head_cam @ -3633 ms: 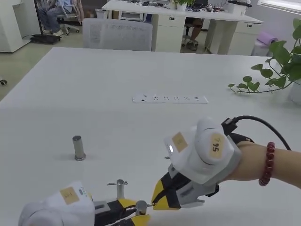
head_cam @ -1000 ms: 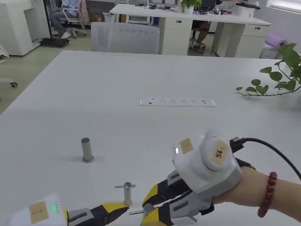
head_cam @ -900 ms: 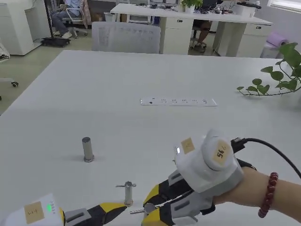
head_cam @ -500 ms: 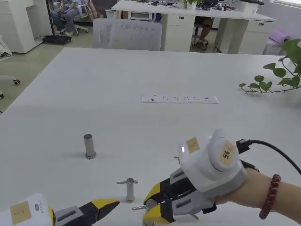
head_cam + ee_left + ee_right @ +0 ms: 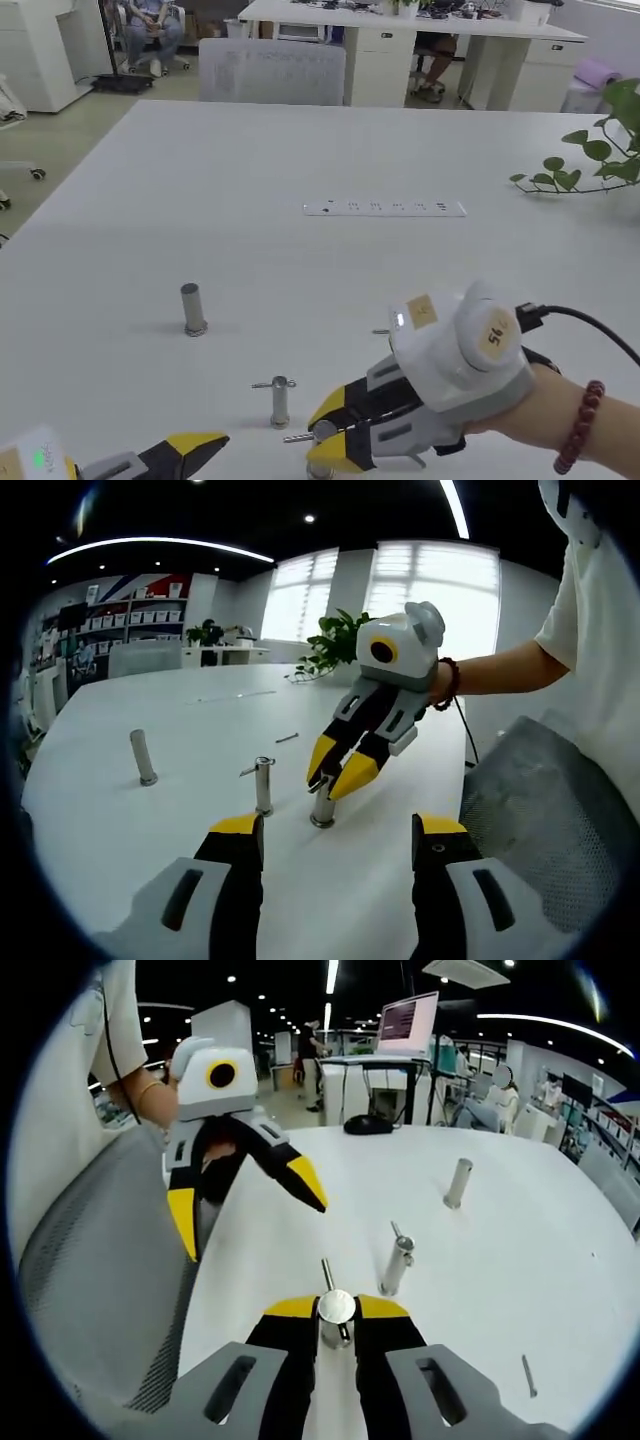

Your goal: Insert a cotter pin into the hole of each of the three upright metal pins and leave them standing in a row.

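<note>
Three metal pins are seen upright on the white table (image 5: 420, 150), strung in a loose line running away to the left. The near pin (image 5: 322, 808) is clamped at its top between the closed jaws of the right gripper (image 5: 337, 1315), and a cotter pin (image 5: 297, 437) is seen projecting sideways from it; whether it is fully seated cannot be told. The middle pin (image 5: 279, 402) is seen standing free just beside, a second cotter pin (image 5: 270, 383) lodged crosswise through its head. The far pin (image 5: 192, 309) is bare and well apart from the other two. The left gripper (image 5: 338, 830) is held low at the near edge, jaws spread wide, nothing grasped. One loose cotter pin (image 5: 380, 331) is noted flat on the table just beyond the right gripper, long axis roughly left-to-right in the head view. Judged: two of three fitted or nearly so. The loose cotter pin is nearer the right gripper and would be taken by it, then carried leftward to the far pin, whose axis is vertical and whose cross-hole cannot be made out; the left gripper is the nearer for steadying that pin.
</note>
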The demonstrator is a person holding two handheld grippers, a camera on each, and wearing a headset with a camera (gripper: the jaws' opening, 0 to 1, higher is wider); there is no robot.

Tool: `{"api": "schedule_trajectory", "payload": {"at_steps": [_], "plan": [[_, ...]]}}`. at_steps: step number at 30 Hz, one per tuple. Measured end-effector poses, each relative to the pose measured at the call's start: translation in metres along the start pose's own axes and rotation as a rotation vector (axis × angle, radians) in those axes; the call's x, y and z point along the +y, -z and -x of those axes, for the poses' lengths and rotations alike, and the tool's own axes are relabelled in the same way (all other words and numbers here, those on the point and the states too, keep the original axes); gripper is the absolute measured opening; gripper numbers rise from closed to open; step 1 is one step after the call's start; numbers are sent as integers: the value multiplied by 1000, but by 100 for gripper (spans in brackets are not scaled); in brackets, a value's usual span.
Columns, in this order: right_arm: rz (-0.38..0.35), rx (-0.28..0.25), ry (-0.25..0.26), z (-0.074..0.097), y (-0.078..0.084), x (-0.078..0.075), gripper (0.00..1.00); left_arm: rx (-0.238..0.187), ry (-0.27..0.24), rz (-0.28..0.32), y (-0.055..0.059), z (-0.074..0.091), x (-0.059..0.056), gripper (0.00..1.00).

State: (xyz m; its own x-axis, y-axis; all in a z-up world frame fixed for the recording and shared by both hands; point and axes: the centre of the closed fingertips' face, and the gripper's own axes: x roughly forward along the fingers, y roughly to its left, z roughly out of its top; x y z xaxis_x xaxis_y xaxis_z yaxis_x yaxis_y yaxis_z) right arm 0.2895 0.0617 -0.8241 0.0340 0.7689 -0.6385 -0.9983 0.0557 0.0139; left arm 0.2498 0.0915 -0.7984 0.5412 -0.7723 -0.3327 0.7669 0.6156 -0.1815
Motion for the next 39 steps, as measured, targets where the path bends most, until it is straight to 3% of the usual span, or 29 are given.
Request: {"api": "schedule_trajectory", "payload": {"at_steps": [15,25,39], "plan": [[-18,13,46,4,3,-8,13,-10,-28,1,-4,4,4,59],[-44,13,112,13,3,-29,13,0,-34,6,-1,5,5,58],[-52,28,141,16,8,-45,14,0,-44,4,-1,5,5,57]]}}
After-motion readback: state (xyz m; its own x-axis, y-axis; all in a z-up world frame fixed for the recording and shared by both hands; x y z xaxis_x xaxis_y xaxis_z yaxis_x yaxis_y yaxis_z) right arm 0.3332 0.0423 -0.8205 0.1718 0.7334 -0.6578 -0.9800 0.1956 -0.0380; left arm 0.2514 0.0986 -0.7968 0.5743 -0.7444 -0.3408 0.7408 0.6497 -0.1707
